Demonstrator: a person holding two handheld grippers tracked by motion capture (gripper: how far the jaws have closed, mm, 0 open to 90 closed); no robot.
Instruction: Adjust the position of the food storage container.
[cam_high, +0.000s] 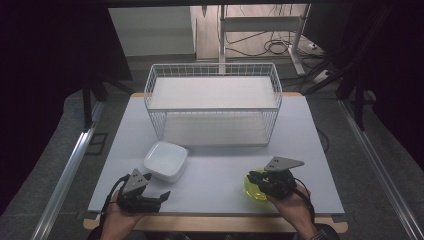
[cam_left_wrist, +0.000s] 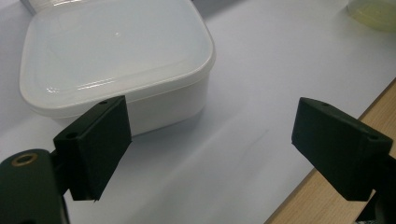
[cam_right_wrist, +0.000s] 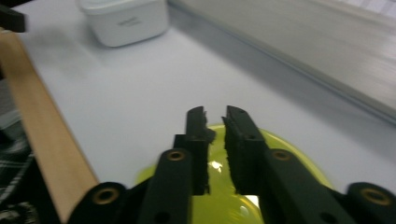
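Right gripper (cam_right_wrist: 215, 122) is clenched on the rim of the yellow bowl (cam_right_wrist: 280, 149) beneath it, ready for lifting. Left gripper (cam_left_wrist: 210, 140) is released, white dish (cam_left_wrist: 116, 56) just ahead, likely its next pick.

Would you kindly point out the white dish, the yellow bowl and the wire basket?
White dish (cam_left_wrist: 116, 51): left gripper view, its inner floor.
Yellow bowl (cam_right_wrist: 299, 156): right gripper view, its rim.
Wire basket (cam_high: 215, 67): high view, its far wall.

The pale grey surface (cam_high: 220, 165) carries a white wire basket (cam_high: 214, 102) at twelve o'clock, a white square container (cam_high: 165, 160) toward seven o'clock, and a yellow-green bowl (cam_high: 253, 189) toward five o'clock.
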